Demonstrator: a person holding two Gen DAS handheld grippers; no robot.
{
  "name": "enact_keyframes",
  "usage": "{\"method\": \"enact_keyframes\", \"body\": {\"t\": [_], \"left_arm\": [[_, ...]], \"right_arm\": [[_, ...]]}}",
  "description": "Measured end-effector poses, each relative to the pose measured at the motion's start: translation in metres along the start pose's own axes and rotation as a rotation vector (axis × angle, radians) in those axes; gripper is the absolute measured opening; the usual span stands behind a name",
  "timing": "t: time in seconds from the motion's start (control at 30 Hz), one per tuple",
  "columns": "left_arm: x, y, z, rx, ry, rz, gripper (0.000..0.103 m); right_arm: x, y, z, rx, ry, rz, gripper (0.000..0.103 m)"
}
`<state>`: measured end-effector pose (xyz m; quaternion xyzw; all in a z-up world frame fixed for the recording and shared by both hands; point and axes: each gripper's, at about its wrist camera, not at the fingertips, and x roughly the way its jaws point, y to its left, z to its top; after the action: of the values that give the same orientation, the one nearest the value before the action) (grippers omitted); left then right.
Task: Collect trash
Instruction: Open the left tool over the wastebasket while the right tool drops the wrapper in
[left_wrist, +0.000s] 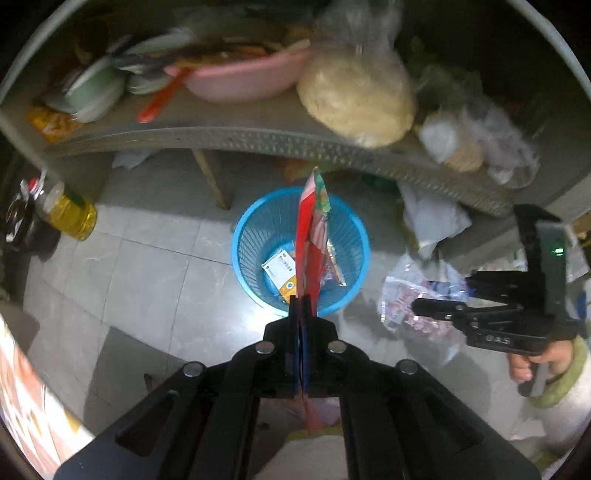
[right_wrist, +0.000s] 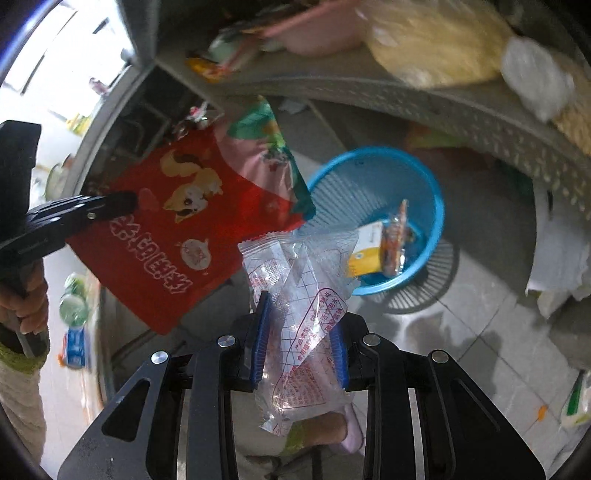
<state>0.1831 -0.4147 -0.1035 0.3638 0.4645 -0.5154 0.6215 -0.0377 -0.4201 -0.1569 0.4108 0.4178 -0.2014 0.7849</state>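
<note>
Showing only edge-on leftward, red packet (right_wrist: 162, 236) face in right view

Right gripper (right_wrist: 300, 341) pinches my clear wrapper (right_wrist: 301, 302) | left gripper (right_wrist: 129, 201) grips red bag (right_wrist: 177, 236) | blue basket (right_wrist: 424, 177) beyond on tiles

White characters on the red snack bag (right_wrist: 173, 236) and red print on the clear wrapper (right_wrist: 306, 314) seem illegible.

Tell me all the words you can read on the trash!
Red bag: big white Chinese letters, upside down, too hard to read.
Clear wrapper: small red Chinese print, too small to read.
Packet in the blue bin: print too small.
Right gripper: a mark on its body, too blurred.
</note>
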Motion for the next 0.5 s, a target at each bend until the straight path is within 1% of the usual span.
{"method": "enact_keyframes", "body": {"t": [0.13, 0.27, 0.4, 0.5], "left_arm": [[0.056, 0.0, 0.026, 0.041, 0.059, 0.012, 0.0], [0.097, 0.004, 0.049, 0.062, 0.082, 0.034, 0.001], [0.129, 0.015, 0.07, 0.036, 0.064, 0.056, 0.001], [0.147, 0.02, 0.078, 0.02, 0.051, 0.057, 0.002]], "right_arm": [[0.021, -0.021, 0.013, 0.047, 0.021, -0.027, 0.027], [0.048, -0.034, 0.031, 0.077, 0.045, -0.059, 0.027], [0.079, -0.038, 0.047, 0.091, 0.064, -0.091, 0.028], [0.101, -0.034, 0.06, 0.094, 0.084, -0.112, 0.031]]}}
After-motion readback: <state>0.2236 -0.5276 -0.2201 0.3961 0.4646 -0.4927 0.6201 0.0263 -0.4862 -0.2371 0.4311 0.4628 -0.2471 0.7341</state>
